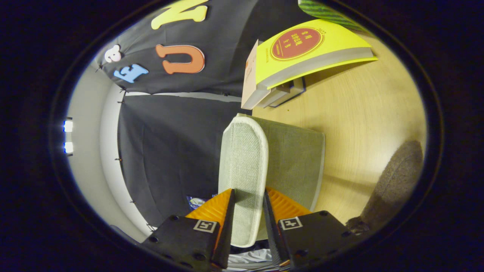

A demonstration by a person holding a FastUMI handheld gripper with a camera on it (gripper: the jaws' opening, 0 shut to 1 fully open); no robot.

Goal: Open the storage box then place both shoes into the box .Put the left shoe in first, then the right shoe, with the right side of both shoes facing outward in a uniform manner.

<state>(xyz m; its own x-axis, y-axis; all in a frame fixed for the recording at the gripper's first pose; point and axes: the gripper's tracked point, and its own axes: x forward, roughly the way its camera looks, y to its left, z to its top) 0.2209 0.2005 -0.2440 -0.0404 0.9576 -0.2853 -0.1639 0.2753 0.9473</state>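
Observation:
A light grey-green woven slipper (244,158) with a pale rim is held off the wooden table (363,113), its long side running away from me. My gripper (247,192) is shut on it, one finger pressing each side of its flat sole part. The slipper's fabric upper (298,162) bulges out beyond one finger, toward the table. A dark grey felt-like thing (395,185), possibly the other shoe, lies on the table beside the gripper; its near end is hidden. I cannot tell which shoe I hold.
A stack of books topped by a yellow one (310,53) sits on the table beyond the slipper, by the booth wall. A green striped object (325,11) lies past the books. Bare wood stretches between the books and the dark thing.

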